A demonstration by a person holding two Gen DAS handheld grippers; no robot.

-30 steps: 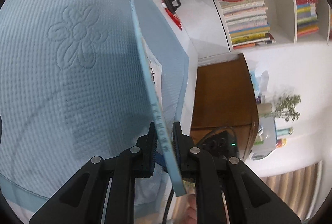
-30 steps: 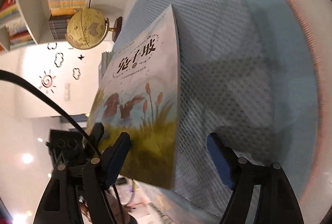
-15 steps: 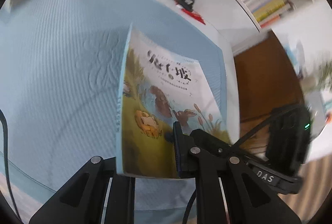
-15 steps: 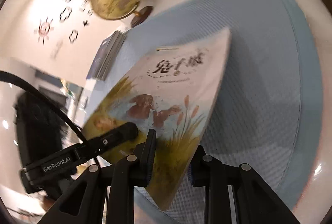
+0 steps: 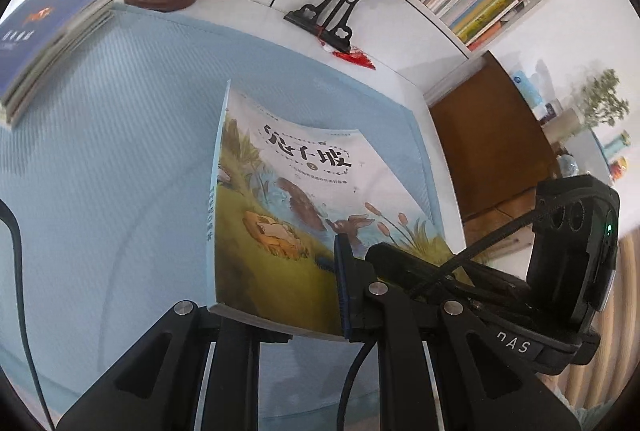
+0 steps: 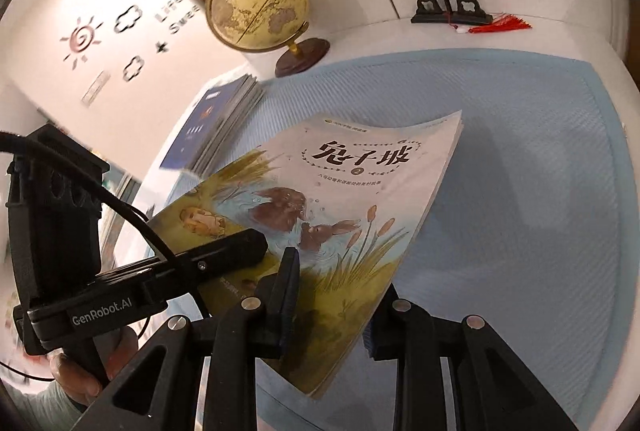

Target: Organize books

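Both claws now clamp the picture book: right claw newly closed, left claw unchanged; ready for stacking.

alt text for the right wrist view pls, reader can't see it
Both grippers, right gripper and left gripper, clamp an illustrated picture book, tilted above a blue mat. Behind: a stack of books and a globe.

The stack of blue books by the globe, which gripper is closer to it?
Left. The left gripper clamps the picture book on the side toward the stack; the right gripper clamps its far side.
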